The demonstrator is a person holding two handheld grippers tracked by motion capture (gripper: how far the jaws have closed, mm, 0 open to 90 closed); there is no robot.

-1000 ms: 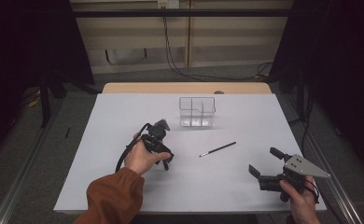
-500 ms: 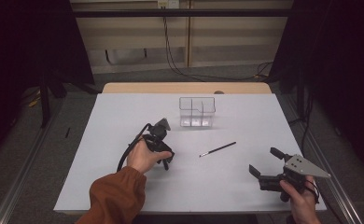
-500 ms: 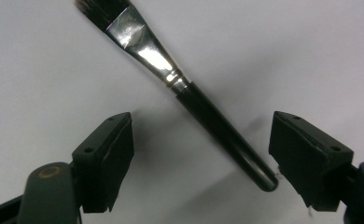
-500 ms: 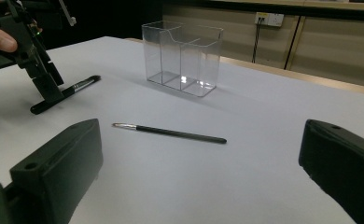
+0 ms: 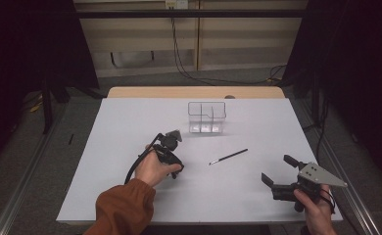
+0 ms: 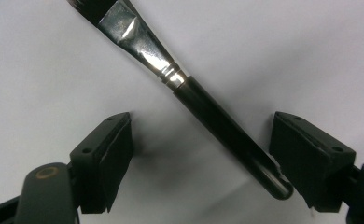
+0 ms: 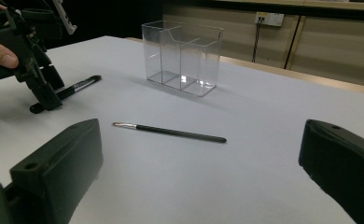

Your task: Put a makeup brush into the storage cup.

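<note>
Item one, the broad brush [image 6: 199, 102]: black handle, silver ferrule, lying flat on the white worktop [image 5: 130, 122] at about eight o'clock from the clear organizer [image 5: 207, 117], under our left gripper [image 5: 171, 155]. In the left gripper view its handle crosses slantwise between the fingers [image 6: 108, 154]; these have just been closing a little, yet they stand apart with the handle end just beside the right-hand finger, and we cannot tell whether it touches; nothing is clamped. Item two, the thin brush [image 5: 228, 156]: lying loose at about five o'clock from the organizer, between the two grippers. Item three, our right gripper [image 5: 279, 171]: resting low near the worktop's near right corner, fingers spread wide and empty, pointed toward the thin brush. We judge the step in hand to be the pick-up of the broad brush. The next move, as we see it, calls for centring the handle between the fingers, closing them on it, then lifting toward the organizer at two o'clock.
</note>
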